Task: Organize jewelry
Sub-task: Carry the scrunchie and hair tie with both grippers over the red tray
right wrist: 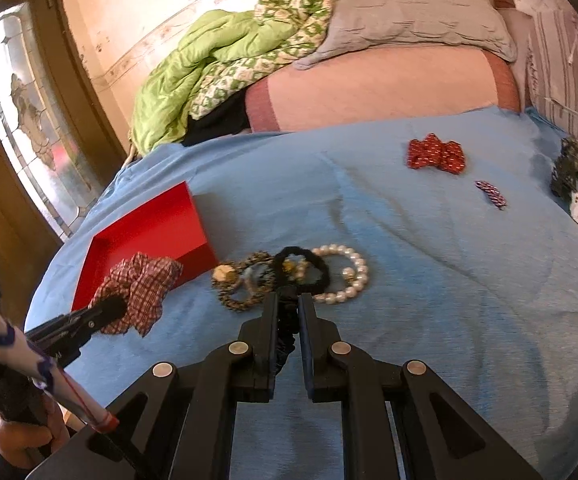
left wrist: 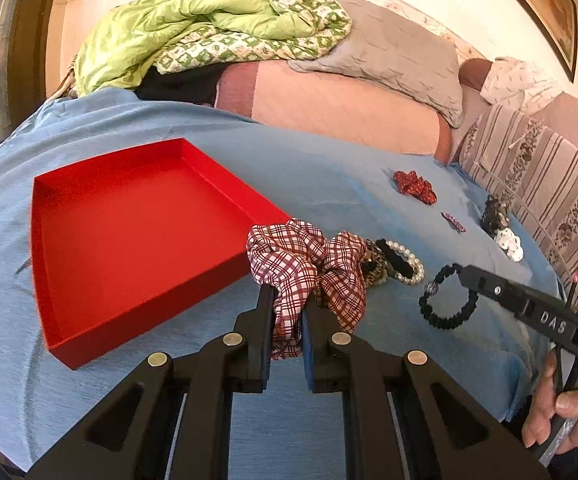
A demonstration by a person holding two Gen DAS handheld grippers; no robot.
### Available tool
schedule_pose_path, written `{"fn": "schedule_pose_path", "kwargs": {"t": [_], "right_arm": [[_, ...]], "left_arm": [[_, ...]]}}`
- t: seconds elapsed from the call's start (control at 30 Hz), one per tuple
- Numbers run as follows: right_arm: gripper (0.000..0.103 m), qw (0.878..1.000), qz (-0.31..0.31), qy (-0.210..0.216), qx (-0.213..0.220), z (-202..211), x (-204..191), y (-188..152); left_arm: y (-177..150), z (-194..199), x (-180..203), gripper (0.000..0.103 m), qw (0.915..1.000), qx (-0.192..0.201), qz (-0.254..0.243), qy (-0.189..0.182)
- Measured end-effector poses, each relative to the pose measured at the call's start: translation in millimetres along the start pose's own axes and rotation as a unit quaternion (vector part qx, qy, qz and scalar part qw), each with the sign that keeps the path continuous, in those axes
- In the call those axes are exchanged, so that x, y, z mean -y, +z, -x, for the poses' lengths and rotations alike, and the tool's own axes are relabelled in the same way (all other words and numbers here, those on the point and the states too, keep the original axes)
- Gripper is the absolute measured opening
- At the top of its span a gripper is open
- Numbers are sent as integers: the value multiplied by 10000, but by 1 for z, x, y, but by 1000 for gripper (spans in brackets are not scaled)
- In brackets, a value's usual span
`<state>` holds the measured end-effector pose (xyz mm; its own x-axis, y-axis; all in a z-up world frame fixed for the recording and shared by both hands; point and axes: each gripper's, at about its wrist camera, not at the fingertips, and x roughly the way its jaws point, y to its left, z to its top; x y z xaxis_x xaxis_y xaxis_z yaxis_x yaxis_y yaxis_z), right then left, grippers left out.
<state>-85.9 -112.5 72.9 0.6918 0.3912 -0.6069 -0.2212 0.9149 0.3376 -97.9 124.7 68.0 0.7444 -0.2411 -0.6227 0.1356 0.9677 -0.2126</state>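
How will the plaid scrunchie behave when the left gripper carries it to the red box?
The plaid scrunchie is probably floppy: its folds hang loose around the left gripper. It looks light, being thin gathered cloth. It should not roll in the red box, but may snag.

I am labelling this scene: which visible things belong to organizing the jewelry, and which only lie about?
Job: red tray; plaid scrunchie in left gripper; black bead bracelet in right gripper; pearl bracelet; red bow.
Lying about: green quilt; grey pillow.
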Motion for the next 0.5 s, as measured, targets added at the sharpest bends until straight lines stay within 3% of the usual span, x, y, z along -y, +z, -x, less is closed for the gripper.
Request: {"fn": "schedule_pose_path", "kwargs": {"t": [0.33,0.5], "right_arm": [[11,9995,84,245,-160,-6,-27,7],[11,9985,114,488,-221,-13,-46,26]], "left_arm": [[20,14,-45,12,9985,166,494,159],[37,16,-73,12,9966,240,697,378]]}}
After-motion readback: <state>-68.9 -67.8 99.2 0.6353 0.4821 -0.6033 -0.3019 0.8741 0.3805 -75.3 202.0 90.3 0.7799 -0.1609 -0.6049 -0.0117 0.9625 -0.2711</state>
